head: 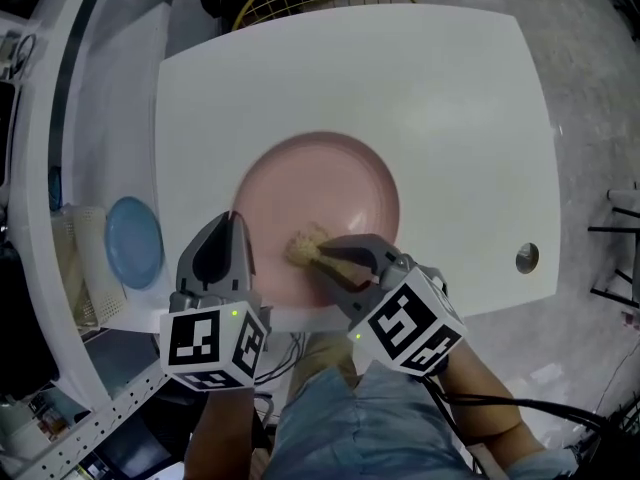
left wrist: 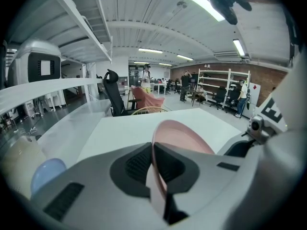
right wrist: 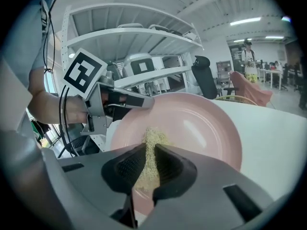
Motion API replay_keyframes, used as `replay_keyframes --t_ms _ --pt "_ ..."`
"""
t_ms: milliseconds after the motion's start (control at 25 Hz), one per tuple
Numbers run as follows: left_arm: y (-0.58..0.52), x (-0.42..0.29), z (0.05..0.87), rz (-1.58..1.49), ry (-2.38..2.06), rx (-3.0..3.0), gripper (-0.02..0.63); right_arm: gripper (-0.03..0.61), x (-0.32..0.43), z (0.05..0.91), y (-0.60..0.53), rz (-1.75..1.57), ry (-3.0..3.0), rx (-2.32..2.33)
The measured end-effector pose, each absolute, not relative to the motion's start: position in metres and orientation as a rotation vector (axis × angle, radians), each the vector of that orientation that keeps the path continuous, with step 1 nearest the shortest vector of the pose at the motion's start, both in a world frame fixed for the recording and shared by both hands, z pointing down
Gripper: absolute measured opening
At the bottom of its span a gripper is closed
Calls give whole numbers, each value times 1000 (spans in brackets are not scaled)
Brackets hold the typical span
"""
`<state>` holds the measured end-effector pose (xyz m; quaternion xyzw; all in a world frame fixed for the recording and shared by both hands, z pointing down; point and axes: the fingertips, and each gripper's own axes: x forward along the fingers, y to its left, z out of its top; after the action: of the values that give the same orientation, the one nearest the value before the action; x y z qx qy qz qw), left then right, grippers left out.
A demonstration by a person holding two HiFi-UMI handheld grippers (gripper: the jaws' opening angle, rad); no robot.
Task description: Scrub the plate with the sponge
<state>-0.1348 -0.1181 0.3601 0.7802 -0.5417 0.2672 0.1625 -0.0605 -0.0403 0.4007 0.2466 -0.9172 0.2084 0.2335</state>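
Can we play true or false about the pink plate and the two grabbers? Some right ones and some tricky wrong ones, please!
1. The left gripper is pinching the rim of the pink plate. True.
2. The right gripper has nothing between its jaws. False: it is shut on the sponge.
3. The sponge is over the inside of the pink plate. True.
4. The blue dish sits on top of the pink plate. False: it lies off to the left, apart from the plate.
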Motion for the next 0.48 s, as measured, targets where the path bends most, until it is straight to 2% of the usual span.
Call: replay_keyframes --t_ms 480 --pt "-117 -126 356 785 -1525 2273 23 66 -1 423 -57 662 -2369 907"
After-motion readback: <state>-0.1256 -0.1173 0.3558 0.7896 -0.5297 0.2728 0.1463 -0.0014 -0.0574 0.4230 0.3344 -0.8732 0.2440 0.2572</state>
